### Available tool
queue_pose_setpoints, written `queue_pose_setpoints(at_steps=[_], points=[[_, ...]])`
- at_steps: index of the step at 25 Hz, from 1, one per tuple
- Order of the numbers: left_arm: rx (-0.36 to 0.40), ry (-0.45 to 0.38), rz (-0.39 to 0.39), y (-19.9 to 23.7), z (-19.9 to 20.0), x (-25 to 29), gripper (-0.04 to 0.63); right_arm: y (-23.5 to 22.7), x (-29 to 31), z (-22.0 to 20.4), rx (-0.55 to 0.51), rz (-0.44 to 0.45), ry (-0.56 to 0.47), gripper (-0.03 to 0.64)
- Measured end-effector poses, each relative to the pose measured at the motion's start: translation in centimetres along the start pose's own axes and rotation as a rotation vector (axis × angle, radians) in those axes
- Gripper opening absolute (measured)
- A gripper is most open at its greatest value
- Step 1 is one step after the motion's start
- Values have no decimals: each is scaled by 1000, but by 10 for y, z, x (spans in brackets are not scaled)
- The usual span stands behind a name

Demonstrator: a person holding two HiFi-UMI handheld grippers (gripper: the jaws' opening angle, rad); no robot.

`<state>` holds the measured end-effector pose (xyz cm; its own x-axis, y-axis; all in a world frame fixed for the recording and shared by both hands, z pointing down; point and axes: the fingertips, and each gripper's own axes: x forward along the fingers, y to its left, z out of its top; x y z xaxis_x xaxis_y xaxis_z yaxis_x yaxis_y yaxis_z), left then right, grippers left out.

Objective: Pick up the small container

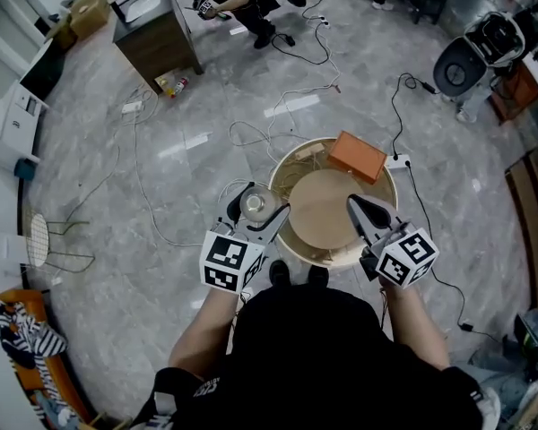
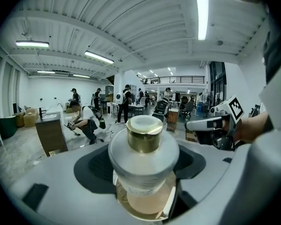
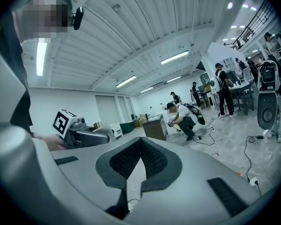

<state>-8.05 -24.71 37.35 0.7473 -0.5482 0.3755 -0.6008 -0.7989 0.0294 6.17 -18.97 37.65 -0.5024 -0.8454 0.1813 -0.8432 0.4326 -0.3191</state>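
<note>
Since the head view shows the container (image 1: 255, 204) already pinched in the left gripper (image 1: 251, 219), off the left rim of the table (image 1: 298, 240) with only floor beneath, the pick-up looks all but made. The step in hand is to carry it steady. The right gripper (image 1: 362, 213) hangs over the table's right part, with nothing in it. Counted here: one container, one round table, one orange box (image 1: 357, 155) on the table's far edge, two grippers.

In the left gripper view, the jaws press on the container (image 2: 143, 165) from both sides, low on its pale shoulder and clear body. The gold cap (image 2: 144, 134) stands free above them. The body looks smooth and rounded, so I judge it could slip or swivel. It is best to hold the squeeze even, keep the container upright, move it slowly, and not tip the wrist. The amber part at the bottom may be liquid, which is another reason to avoid jerks. The right gripper (image 2: 210, 125) shows well apart at the right. Counted here: one container, one cap. Several people stand far back, too small to count surely.

In the right gripper view, the right gripper (image 3: 139, 146) has its jaws pressed together at the tips, with nothing between them. It should stay clear of the left gripper (image 3: 79, 132), seen off to the side, unless a second support is wanted. No container shows in this view.
</note>
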Motion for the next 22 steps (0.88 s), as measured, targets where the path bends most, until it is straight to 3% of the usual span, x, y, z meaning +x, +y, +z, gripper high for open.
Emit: queue_pose_setpoints(at_steps=[4, 15, 22], points=[[38, -4, 2, 25, 5, -5, 344, 15, 17, 18, -12, -14, -41, 14], [-5, -93, -35, 78, 23, -22, 344, 44, 51, 42, -116, -75, -91, 12], [36, -87, -55, 67, 33, -3, 344, 29, 44, 49, -97, -78, -102, 11]])
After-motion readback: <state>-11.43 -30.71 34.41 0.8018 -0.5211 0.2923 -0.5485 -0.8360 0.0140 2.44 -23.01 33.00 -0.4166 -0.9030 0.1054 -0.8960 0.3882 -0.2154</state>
